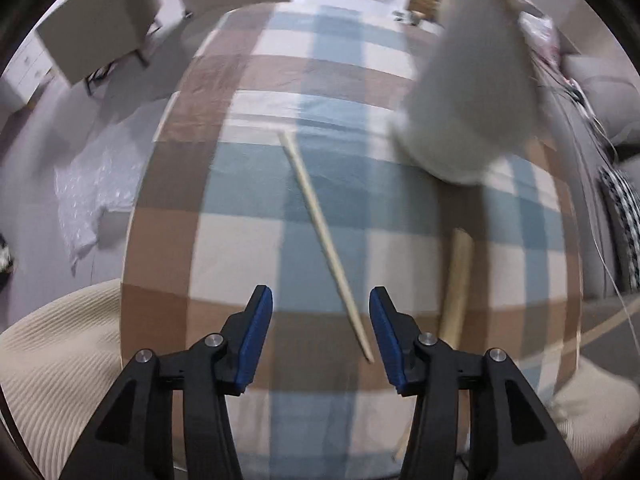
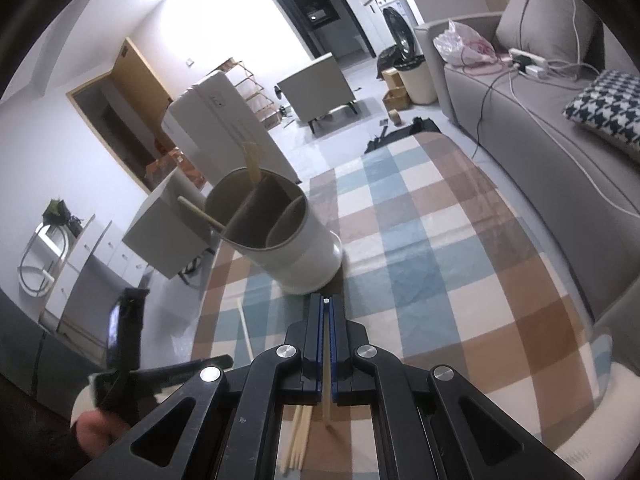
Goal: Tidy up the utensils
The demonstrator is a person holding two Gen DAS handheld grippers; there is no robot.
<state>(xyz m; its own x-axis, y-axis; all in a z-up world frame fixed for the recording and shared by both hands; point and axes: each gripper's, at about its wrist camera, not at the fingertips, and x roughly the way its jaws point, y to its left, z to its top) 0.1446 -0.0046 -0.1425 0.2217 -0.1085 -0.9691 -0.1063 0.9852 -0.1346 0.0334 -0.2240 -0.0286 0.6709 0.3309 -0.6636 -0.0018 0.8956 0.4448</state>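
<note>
A pale wooden chopstick [image 1: 324, 236] lies slantwise on the checked tablecloth [image 1: 240, 248]. Its near tip rests between the fingers of my left gripper [image 1: 321, 292], close to the right pad; the jaws stand open and do not touch it. A thicker wooden handle [image 1: 458, 284] lies to the right. The white utensil holder [image 2: 296, 240] stands ahead, with a wooden utensil [image 2: 252, 162] and a chopstick [image 2: 200, 213] in its compartments. My right gripper [image 2: 327, 301] is shut on a thin chopstick [image 2: 328, 396]. Several chopsticks [image 2: 298, 440] lie beneath it.
Another chopstick [image 2: 245, 328] lies on the cloth left of the right gripper. A grey sofa [image 2: 540, 152] runs along the table's right side. Chairs [image 1: 100, 28] stand beyond the far edge. Cream ribbed fabric [image 1: 56, 368] sits at the near left corner.
</note>
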